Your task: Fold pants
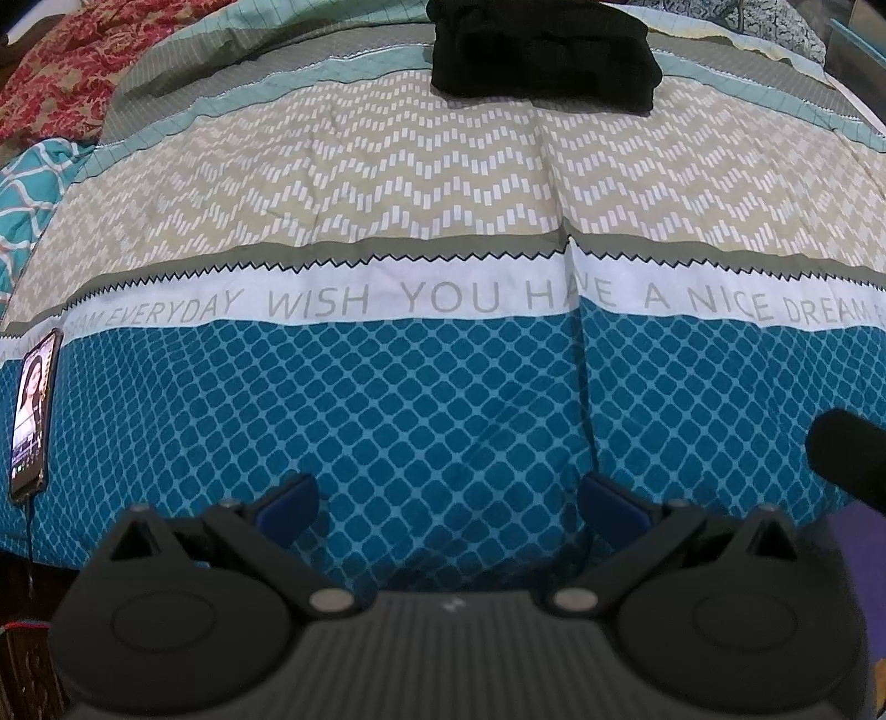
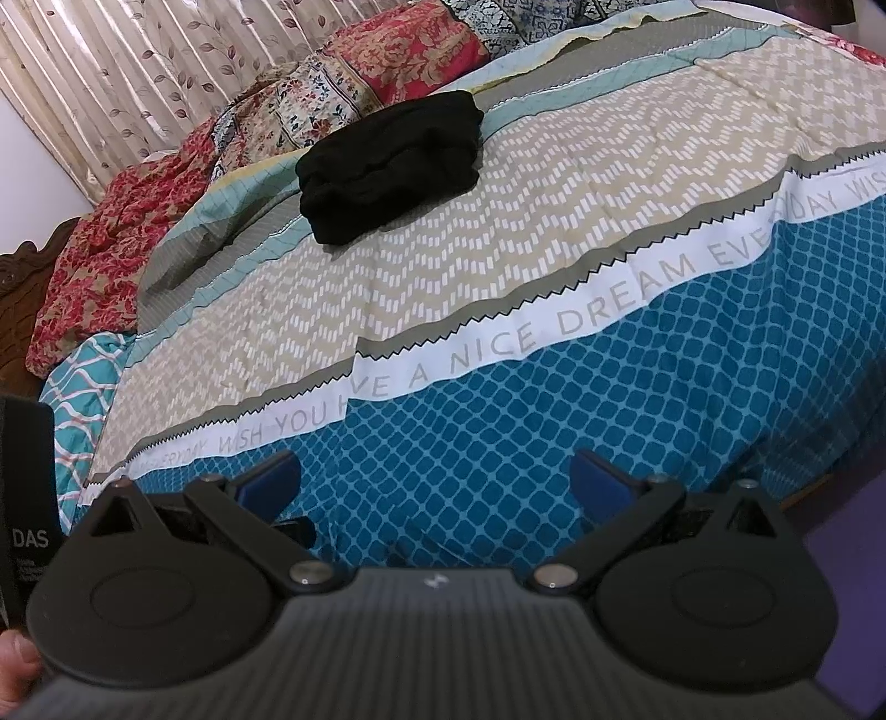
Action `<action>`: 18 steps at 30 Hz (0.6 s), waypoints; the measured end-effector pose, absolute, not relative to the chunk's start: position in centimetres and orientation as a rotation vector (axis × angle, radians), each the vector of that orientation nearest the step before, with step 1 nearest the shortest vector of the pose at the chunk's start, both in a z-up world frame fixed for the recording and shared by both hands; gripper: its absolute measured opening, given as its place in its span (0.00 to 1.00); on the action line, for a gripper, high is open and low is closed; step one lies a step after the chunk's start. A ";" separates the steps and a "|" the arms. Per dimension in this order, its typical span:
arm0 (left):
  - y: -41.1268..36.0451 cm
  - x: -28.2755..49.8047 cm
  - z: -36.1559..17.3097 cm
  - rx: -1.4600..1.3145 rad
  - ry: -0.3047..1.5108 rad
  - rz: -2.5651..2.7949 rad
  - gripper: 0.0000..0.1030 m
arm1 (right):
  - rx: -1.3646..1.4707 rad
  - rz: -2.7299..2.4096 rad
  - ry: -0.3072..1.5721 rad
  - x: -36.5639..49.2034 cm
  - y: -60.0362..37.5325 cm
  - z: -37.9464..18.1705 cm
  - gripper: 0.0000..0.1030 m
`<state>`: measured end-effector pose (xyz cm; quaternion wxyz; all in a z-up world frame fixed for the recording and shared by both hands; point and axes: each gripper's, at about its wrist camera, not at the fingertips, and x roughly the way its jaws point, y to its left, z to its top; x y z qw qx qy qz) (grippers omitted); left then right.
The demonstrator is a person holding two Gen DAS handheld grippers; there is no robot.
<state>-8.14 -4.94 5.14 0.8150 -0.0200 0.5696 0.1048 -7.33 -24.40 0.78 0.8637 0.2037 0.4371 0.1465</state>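
The black pants (image 1: 540, 52) lie folded in a thick bundle on the far part of the bed; they also show in the right wrist view (image 2: 390, 166). My left gripper (image 1: 446, 498) is open and empty, low over the blue part of the bedspread near the front edge, far from the pants. My right gripper (image 2: 434, 476) is open and empty too, over the same blue band, well short of the pants.
The patterned bedspread (image 1: 443, 310) covers the bed. A phone (image 1: 33, 410) with a lit screen lies at the left edge. Red floral bedding (image 2: 111, 243) and pillows are piled at the head, by a curtain (image 2: 138, 66). A dark round object (image 1: 847, 448) shows at right.
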 end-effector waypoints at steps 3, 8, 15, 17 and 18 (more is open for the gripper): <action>-5.0 -8.1 5.0 -0.039 1.220 0.224 1.00 | 0.431 0.306 0.921 -7.3 -24.4 0.7 1.00; -5.0 -8.2 4.9 -0.039 1.223 0.225 1.00 | 0.433 0.306 0.926 -7.3 -24.4 0.6 1.00; -4.7 -8.1 4.6 -0.041 1.231 0.229 1.00 | 0.438 0.304 0.937 -7.2 -24.5 0.4 1.00; -4.7 -8.1 4.6 -0.041 1.230 0.230 1.00 | 0.438 0.304 0.937 -7.1 -24.5 0.4 1.00; -4.6 -8.1 4.6 -0.041 1.230 0.230 1.00 | 0.437 0.304 0.936 -7.1 -24.5 0.4 1.00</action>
